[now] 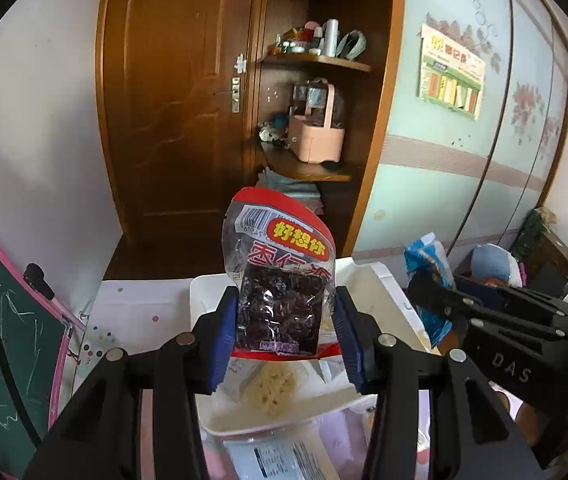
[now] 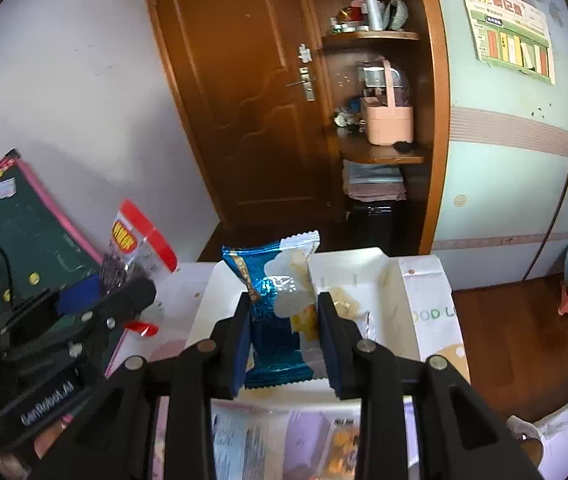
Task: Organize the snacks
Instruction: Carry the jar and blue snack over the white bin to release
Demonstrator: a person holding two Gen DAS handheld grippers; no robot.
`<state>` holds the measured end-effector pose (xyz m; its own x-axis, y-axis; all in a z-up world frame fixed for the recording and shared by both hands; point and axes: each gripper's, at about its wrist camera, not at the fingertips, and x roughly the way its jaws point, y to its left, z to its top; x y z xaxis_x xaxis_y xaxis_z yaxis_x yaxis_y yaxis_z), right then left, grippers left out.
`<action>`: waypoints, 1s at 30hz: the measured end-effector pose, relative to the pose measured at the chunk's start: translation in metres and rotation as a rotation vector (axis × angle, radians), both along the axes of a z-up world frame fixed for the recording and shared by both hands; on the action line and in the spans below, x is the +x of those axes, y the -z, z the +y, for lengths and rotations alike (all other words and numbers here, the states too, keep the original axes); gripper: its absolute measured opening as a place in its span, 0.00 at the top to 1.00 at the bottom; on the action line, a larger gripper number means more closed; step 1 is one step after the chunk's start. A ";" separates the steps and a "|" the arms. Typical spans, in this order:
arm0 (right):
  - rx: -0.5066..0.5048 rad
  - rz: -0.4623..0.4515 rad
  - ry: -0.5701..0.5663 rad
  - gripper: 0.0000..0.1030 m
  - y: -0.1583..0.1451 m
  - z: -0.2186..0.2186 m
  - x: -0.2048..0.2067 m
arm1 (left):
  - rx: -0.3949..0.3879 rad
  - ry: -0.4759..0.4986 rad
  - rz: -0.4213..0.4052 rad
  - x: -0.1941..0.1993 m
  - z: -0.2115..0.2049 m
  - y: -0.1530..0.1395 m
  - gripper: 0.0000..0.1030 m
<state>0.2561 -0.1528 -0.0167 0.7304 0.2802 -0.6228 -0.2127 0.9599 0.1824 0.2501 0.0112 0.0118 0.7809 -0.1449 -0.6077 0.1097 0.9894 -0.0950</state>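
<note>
My left gripper [image 1: 284,320] is shut on a clear and red packet of dark dried fruit [image 1: 280,280] and holds it upright above a white open box [image 1: 380,296]. A pale yellow snack [image 1: 272,388] in a clear wrapper lies in the box below it. My right gripper [image 2: 284,332] is shut on a blue foil snack packet [image 2: 276,304] and holds it upright over the same white box [image 2: 408,304]. The left gripper with the dried fruit packet [image 2: 132,248] shows at the left of the right wrist view. The right gripper shows at the right of the left wrist view, holding the blue packet [image 1: 428,276].
More wrapped snacks [image 2: 244,436] lie on the table in front of the box. A green chalkboard with a pink frame [image 1: 8,320] leans at the left. A brown door [image 1: 172,92] and wooden shelves with a pink basket [image 1: 316,136] stand behind the table.
</note>
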 end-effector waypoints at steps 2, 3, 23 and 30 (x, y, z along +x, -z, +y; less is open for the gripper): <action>-0.006 0.021 0.012 0.69 0.007 0.000 0.015 | 0.003 -0.006 0.023 0.015 -0.001 0.009 0.57; -0.005 0.033 0.015 0.69 0.010 0.000 0.019 | -0.001 -0.002 0.034 0.022 -0.002 0.015 0.57; -0.111 0.158 0.045 0.46 0.058 0.019 0.051 | -0.051 -0.053 0.040 0.041 0.009 0.051 0.18; -0.072 0.157 0.036 0.45 0.045 0.016 0.018 | -0.005 -0.080 0.021 0.003 0.013 0.033 0.16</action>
